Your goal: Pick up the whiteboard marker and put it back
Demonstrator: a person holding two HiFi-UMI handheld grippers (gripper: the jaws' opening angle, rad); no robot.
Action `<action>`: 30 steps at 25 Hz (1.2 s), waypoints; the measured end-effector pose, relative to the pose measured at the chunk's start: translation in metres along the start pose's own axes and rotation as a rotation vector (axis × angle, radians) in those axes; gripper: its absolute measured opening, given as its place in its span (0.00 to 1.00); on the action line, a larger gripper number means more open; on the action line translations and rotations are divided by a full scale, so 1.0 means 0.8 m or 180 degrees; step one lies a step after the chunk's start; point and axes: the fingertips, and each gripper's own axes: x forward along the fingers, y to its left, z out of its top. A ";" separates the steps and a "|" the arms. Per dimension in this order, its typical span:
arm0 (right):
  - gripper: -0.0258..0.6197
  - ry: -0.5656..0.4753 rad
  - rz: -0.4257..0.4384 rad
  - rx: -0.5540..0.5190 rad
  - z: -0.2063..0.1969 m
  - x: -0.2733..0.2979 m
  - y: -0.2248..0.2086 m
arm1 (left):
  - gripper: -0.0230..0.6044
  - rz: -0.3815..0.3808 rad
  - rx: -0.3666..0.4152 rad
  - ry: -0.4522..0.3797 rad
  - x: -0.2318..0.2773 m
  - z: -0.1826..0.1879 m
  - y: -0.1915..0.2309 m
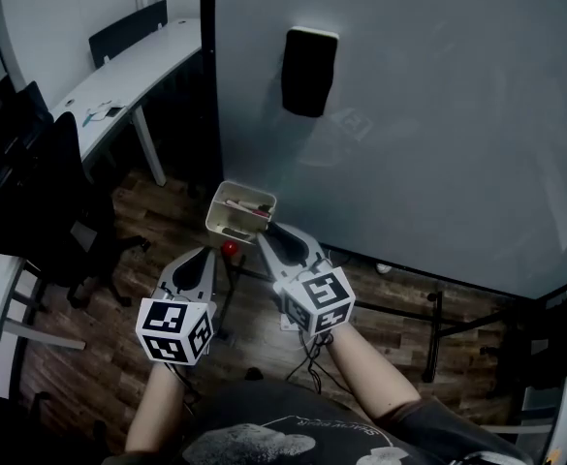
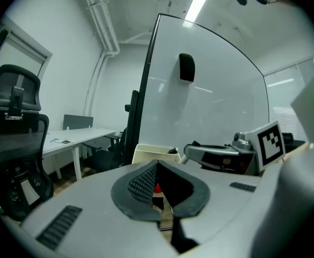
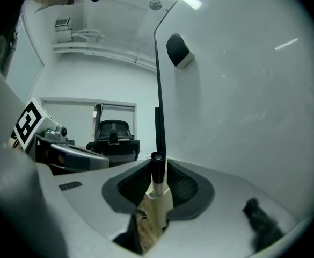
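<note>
Keeping the black-capped, white-barrelled whiteboard marker (image 3: 157, 168) clamped in the right tool (image 3: 158, 179), bring it squarely over the cream plastic tray (image 1: 227, 223) beside the big pale whiteboard (image 1: 438, 114) before loosening, holding the empty, closed left tool (image 2: 157, 171) clear.
</note>
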 end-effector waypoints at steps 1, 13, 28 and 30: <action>0.17 -0.0005 0.0009 0.0006 0.001 -0.001 0.001 | 0.06 -0.0001 0.0006 -0.0005 -0.001 0.001 -0.002; 0.25 -0.0110 0.0009 -0.0014 0.021 -0.039 0.006 | 0.06 -0.0005 0.0062 -0.0053 -0.020 0.004 -0.032; 0.25 -0.0364 0.0045 0.0045 0.044 -0.167 0.020 | 0.06 0.0044 0.0091 -0.0207 -0.082 0.006 -0.131; 0.25 -0.0409 0.0061 0.0091 0.045 -0.187 0.022 | 0.06 0.0053 0.0083 -0.0211 -0.092 0.002 -0.146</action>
